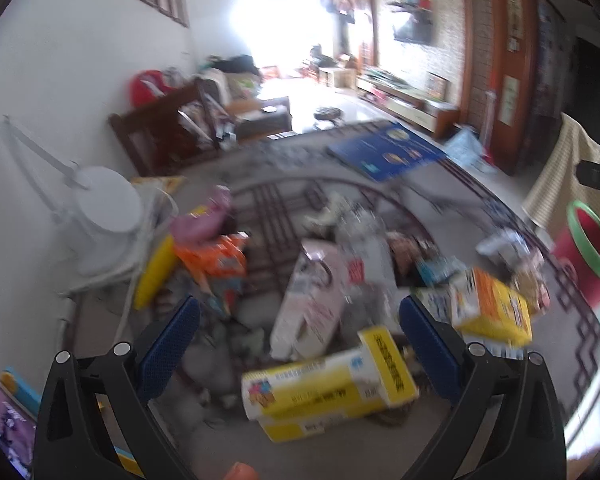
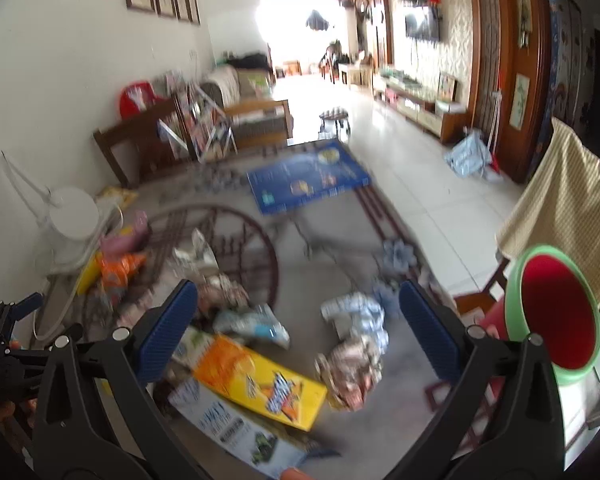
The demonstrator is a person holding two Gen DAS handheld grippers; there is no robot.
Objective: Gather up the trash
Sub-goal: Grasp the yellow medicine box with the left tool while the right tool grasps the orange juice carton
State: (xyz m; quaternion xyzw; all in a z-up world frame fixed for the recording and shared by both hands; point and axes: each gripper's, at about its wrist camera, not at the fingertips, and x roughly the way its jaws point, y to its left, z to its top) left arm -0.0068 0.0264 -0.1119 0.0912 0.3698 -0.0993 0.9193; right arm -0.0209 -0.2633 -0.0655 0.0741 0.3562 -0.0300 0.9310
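Note:
Trash lies scattered over a grey patterned tabletop [image 1: 284, 168]. In the left wrist view my left gripper [image 1: 300, 312] is open above a pink-white carton [image 1: 312, 304], with a yellow-white box [image 1: 328, 388] just below it and a yellow-orange box [image 1: 492, 308] to its right. An orange packet [image 1: 216, 260] and a yellow tube [image 1: 156, 272] lie at left. In the right wrist view my right gripper [image 2: 298, 300] is open over a yellow box [image 2: 260, 380], a crumpled blue-white wrapper [image 2: 356, 312] and a crumpled brown wrapper [image 2: 352, 368]. A red bin with a green rim [image 2: 556, 316] stands at right.
A blue flat box [image 2: 308, 176] rests at the table's far edge. A white desk lamp [image 1: 104, 208] stands at the left by the wall. A chair draped with a yellow cloth [image 2: 560, 200] is beside the bin. Beyond lie a wooden bench [image 2: 148, 140] and tiled floor [image 2: 400, 152].

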